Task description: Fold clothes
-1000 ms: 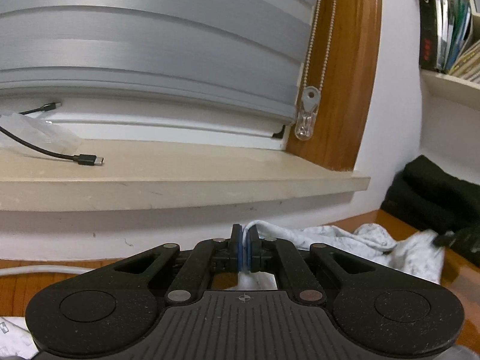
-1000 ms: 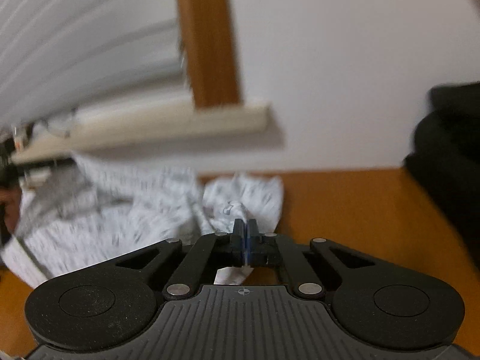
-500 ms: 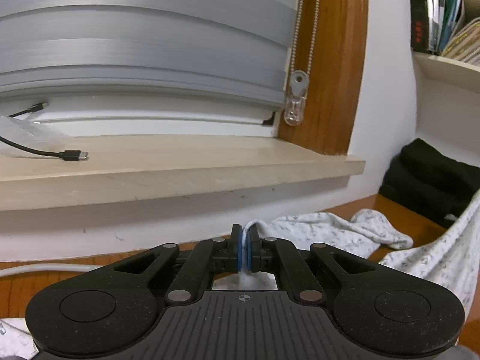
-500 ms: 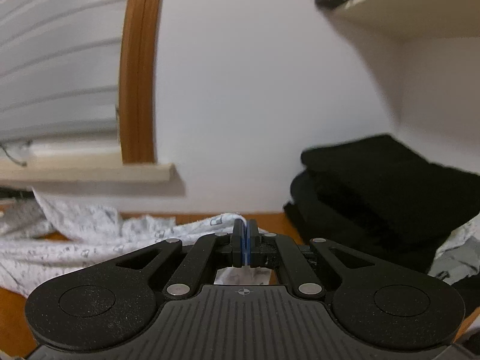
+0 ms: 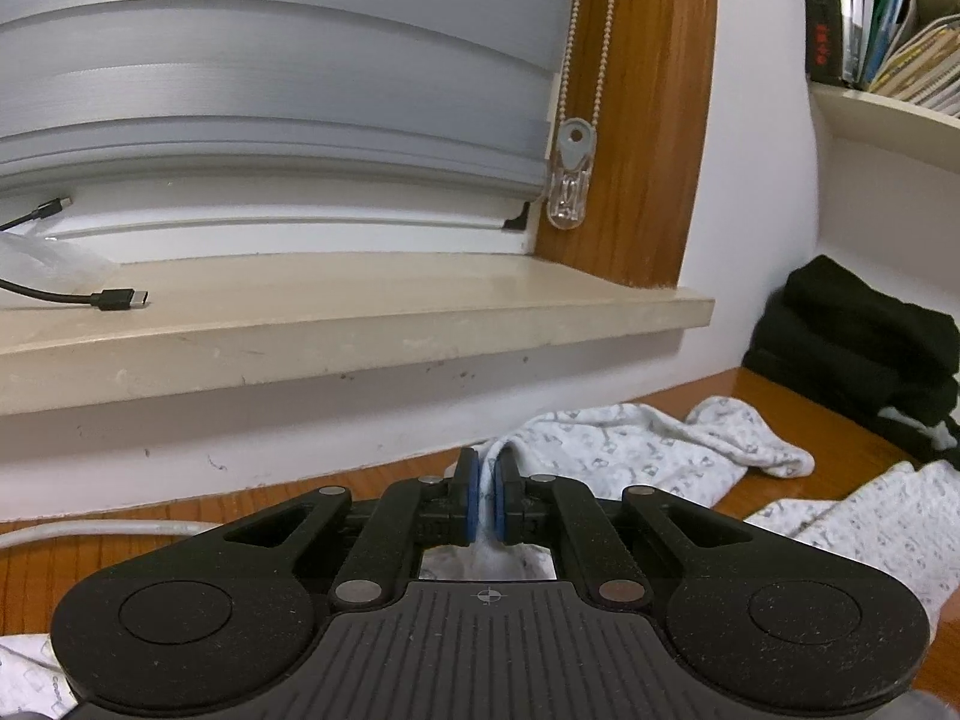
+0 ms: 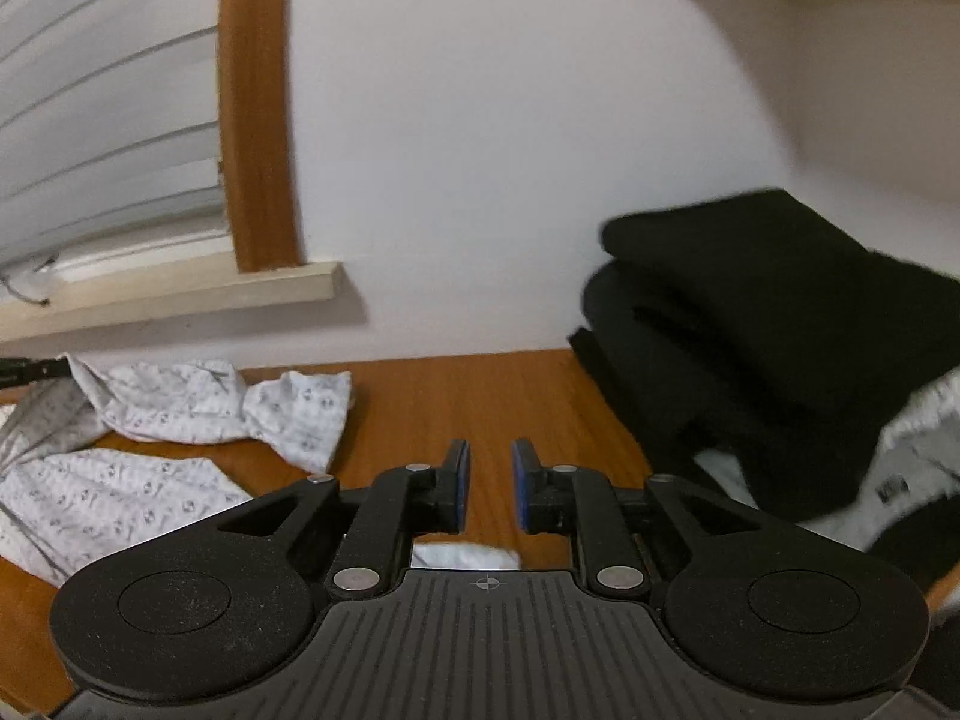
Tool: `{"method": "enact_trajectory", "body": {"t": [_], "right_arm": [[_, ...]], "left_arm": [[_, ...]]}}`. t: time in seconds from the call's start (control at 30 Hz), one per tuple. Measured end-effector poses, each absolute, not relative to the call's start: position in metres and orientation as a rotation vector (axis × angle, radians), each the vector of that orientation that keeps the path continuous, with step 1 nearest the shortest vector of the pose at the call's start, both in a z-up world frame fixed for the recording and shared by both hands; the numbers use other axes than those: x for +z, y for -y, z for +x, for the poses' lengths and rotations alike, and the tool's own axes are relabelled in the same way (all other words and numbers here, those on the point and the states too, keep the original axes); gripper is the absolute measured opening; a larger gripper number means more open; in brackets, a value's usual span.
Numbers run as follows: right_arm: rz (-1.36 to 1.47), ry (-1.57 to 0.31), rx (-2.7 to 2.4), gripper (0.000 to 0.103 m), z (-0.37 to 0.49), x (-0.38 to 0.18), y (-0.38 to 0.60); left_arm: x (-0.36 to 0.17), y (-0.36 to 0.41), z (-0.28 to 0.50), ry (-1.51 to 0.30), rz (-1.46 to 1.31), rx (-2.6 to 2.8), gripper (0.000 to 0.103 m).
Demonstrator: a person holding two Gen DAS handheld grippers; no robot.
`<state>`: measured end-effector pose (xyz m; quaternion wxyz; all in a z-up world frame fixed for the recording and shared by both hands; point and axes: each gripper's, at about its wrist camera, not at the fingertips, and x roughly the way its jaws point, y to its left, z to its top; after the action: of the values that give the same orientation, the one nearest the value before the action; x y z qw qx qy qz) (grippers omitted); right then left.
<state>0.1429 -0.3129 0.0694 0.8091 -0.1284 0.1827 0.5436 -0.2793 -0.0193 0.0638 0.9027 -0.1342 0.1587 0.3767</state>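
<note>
Crumpled white printed garment pinched in left tool — right tool just opening, empty

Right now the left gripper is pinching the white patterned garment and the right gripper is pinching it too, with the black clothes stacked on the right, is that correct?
Not quite. The right wrist view shows the right gripper with its jaws just opened, apart, and nothing between them. The left gripper does pinch the white patterned garment, and the black clothes are stacked on the right.
</note>
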Motion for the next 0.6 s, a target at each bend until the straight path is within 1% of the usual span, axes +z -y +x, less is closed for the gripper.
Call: {"method": "enact_trajectory", "body": {"t": [0.03, 0.1, 0.13, 0.17, 0.33, 0.43, 0.5, 0.53, 0.6], "right_arm": [[-0.281, -0.394, 1.178, 0.019, 0.14, 0.069, 0.304], [-0.304, -0.407, 1.221, 0.028, 0.133, 0.062, 0.28], [-0.32, -0.415, 1.247, 0.036, 0.129, 0.058, 0.265], [-0.335, -0.424, 1.272, 0.039, 0.124, 0.054, 0.25], [-0.425, -0.473, 1.392, 0.04, 0.101, 0.027, 0.169], [-0.489, -0.469, 1.413, 0.041, 0.087, 0.014, 0.129], [-0.532, -0.466, 1.426, 0.043, 0.078, 0.005, 0.103], [-0.553, -0.466, 1.433, 0.045, 0.075, 0.001, 0.091], [-0.592, -0.464, 1.436, 0.045, 0.071, -0.005, 0.079]], "left_arm": [[0.064, 0.02, -0.279, -0.329, -0.275, 0.78, 0.004], [0.064, 0.02, -0.279, -0.331, -0.273, 0.78, 0.004], [0.063, 0.02, -0.278, -0.331, -0.271, 0.78, 0.004], [0.063, 0.02, -0.278, -0.332, -0.27, 0.78, 0.004], [0.061, 0.019, -0.278, -0.336, -0.268, 0.781, 0.004], [0.061, 0.019, -0.278, -0.333, -0.265, 0.78, 0.004], [0.06, 0.019, -0.278, -0.335, -0.263, 0.779, 0.004], [0.06, 0.019, -0.278, -0.337, -0.262, 0.78, 0.004], [0.059, 0.018, -0.277, -0.339, -0.259, 0.781, 0.004]]}}
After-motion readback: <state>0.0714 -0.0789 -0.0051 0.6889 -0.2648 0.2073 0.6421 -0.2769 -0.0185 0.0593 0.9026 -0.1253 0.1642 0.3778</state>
